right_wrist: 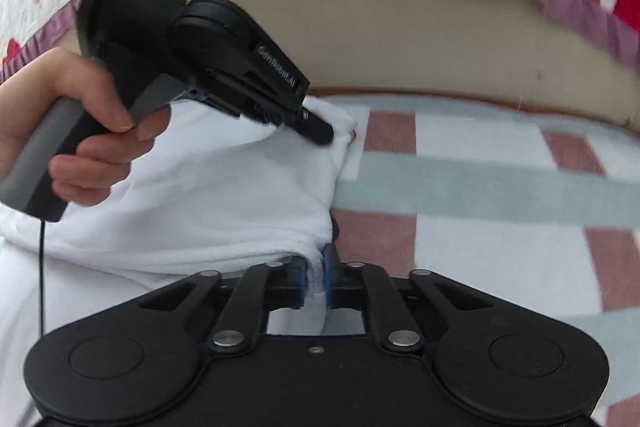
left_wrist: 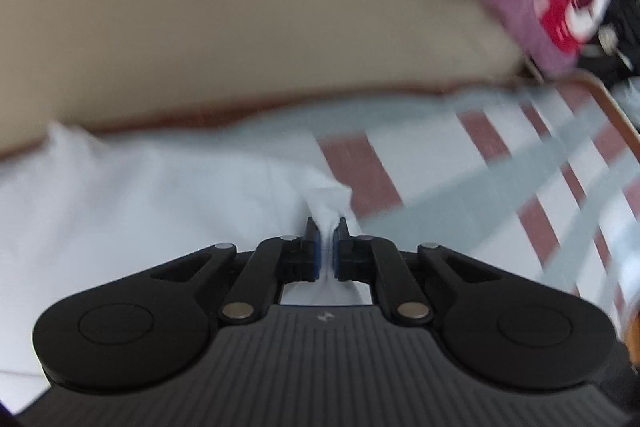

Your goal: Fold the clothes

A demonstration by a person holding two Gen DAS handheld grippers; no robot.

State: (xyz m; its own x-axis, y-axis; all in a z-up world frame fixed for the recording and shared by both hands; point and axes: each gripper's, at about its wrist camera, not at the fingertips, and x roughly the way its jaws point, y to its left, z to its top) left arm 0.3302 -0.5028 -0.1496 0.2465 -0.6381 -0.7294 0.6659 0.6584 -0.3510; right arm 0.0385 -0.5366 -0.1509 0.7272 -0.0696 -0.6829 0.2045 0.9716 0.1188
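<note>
Pads of both the left hand-held gripper (left_wrist: 329,241) and right hand-held gripper (right_wrist: 316,277) pinch the crumpled white cloth garment (right_wrist: 208,195); its left side runs out of frame.

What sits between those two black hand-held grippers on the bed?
Only white garment, in the right wrist view: the left hand-held gripper and right hand-held gripper each pinch its edge.

Left claw (left_wrist: 326,227) and right claw (right_wrist: 316,259) both clamped, angled downward.
</note>
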